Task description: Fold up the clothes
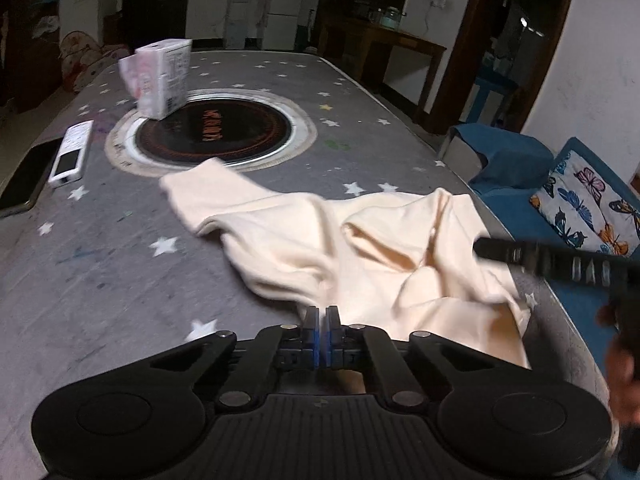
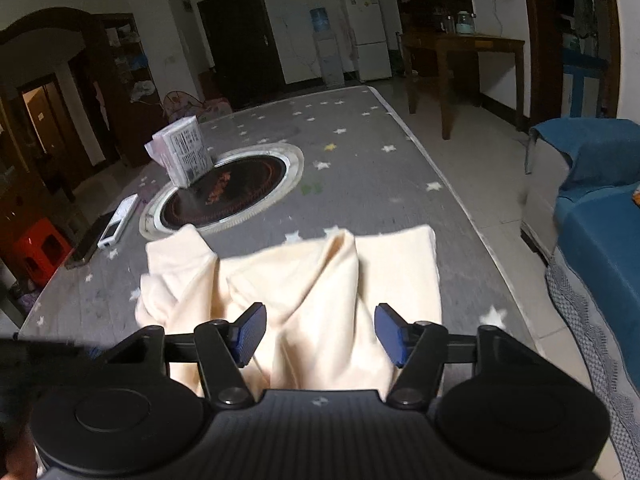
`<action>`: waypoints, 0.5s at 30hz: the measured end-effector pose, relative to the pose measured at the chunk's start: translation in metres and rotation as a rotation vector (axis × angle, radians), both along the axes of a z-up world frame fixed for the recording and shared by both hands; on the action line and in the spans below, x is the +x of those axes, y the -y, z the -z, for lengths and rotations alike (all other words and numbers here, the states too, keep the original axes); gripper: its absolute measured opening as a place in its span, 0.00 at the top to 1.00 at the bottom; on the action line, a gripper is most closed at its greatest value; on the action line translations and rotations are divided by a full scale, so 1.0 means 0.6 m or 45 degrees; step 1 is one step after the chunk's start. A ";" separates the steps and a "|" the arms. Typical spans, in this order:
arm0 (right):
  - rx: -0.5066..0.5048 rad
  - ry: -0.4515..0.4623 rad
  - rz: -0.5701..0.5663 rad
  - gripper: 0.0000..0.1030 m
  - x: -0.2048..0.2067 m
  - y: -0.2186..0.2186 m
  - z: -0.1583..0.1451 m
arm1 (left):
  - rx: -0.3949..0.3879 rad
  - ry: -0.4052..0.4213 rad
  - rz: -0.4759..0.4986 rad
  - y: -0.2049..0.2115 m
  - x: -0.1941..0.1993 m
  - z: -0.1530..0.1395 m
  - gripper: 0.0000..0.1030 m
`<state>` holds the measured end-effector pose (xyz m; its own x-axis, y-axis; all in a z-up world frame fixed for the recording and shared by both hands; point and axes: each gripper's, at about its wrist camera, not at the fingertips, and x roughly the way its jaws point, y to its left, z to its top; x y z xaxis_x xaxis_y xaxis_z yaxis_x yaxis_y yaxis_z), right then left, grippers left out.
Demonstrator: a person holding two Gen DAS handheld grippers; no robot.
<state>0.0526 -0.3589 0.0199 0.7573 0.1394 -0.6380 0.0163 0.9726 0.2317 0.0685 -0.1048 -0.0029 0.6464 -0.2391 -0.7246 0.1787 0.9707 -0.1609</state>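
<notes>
Folding barely started. Cream garment [image 1: 360, 248] lies crumpled and bunched on the near right part of the star-print table [image 1: 100, 272], one sleeve trailing toward the round burner [image 1: 212, 136]. Left gripper [image 1: 322, 312] is fully closed, pinching the garment's near edge. Right gripper [image 2: 320, 332] hangs over the cloth, jaws partly apart, nothing gripped. No neat fold visible; spreading and all folds remain.
</notes>
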 end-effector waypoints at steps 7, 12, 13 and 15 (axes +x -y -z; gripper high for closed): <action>-0.031 -0.029 0.030 0.42 0.054 0.014 0.011 | -0.066 -0.035 -0.051 -0.056 -0.011 -0.014 0.97; -0.079 -0.067 0.019 0.47 0.095 0.006 0.034 | -0.088 -0.016 0.004 -0.033 0.022 -0.029 0.78; -0.100 -0.068 0.019 0.48 0.101 0.004 0.037 | -0.069 -0.002 0.020 -0.023 0.029 -0.030 0.74; -0.129 -0.077 0.016 0.49 0.112 0.000 0.045 | -0.031 0.025 0.053 -0.004 0.043 -0.032 0.60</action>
